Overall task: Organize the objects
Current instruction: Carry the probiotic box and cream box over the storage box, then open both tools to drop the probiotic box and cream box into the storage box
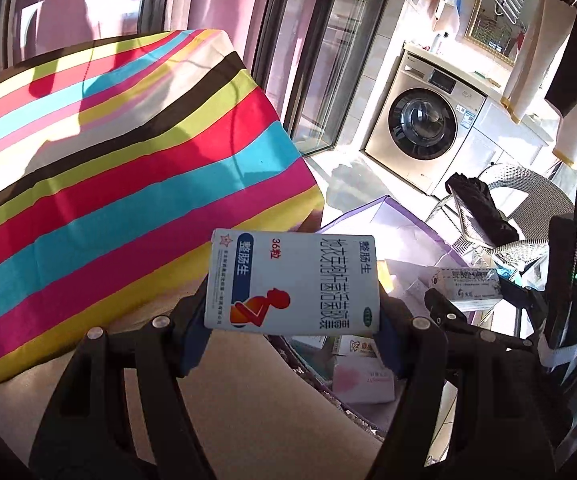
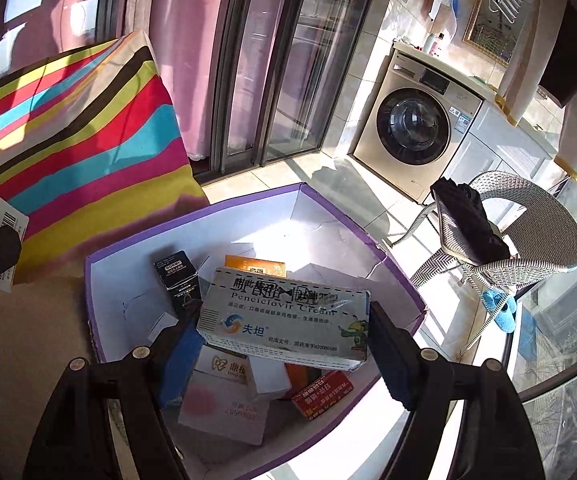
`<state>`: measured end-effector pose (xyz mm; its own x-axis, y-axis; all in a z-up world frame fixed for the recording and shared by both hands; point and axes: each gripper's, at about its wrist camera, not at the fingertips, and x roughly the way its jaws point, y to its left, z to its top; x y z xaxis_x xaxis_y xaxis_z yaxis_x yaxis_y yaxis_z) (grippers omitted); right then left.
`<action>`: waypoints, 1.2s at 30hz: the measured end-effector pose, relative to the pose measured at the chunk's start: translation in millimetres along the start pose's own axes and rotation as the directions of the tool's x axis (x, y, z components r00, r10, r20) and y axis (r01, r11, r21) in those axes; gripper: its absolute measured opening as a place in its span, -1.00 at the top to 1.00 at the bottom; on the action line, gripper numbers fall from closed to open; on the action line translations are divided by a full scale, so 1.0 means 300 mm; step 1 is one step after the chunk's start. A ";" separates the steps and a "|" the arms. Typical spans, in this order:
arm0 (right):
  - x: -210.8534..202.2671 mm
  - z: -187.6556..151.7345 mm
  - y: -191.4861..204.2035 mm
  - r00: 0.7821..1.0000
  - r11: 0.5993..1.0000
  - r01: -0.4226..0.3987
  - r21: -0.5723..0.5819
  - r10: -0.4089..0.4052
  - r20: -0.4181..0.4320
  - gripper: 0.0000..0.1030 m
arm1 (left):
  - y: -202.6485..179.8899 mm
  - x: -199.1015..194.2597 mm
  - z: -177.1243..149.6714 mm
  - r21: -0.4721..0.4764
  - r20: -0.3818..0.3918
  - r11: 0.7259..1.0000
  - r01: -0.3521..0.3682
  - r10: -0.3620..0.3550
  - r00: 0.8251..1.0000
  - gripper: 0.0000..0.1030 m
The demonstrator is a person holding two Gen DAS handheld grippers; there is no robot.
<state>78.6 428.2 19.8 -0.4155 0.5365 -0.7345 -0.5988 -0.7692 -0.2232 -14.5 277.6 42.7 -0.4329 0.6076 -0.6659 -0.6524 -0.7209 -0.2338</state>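
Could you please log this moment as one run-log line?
left gripper: holds blue-white medicine box | right gripper: holds Penciclovir cream box above purple bin

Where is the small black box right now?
In the right wrist view, the small black box stands inside the purple-rimmed white storage box, at its left, beside the held Penciclovir cream carton.

Cartons (image 2: 228, 408) in box (image 2: 392, 276), cushion (image 2: 88, 148) left
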 end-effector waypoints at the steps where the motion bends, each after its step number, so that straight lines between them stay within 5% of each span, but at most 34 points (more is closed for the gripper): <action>1: 0.004 0.001 -0.009 1.000 1.000 -0.001 0.004 0.001 -0.004 -0.53 | -0.017 0.003 -0.004 0.016 -0.004 1.000 0.004 -0.004 1.000 -0.40; 24: 0.042 0.000 -0.095 0.999 0.998 0.048 0.042 -0.047 -0.020 -0.56 | -0.157 0.033 -0.051 0.168 -0.050 0.983 0.079 -0.071 0.996 -0.44; 27: 0.045 0.001 -0.108 0.999 0.998 0.045 0.052 -0.044 -0.028 -0.62 | -0.165 0.030 -0.047 0.161 -0.054 0.980 0.114 -0.106 0.993 -1.00; 36: 0.035 -0.018 -0.136 0.998 0.996 0.044 0.075 -0.041 -0.049 -1.00 | -0.110 0.013 -0.047 0.063 -0.089 0.989 0.135 -0.129 0.988 -1.00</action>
<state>102.2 463.4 17.7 -0.3568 0.5499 -0.7552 -0.6664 -0.7163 -0.2068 14.1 299.2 38.0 -0.2879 0.6632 -0.6909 -0.7425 -0.6102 -0.2763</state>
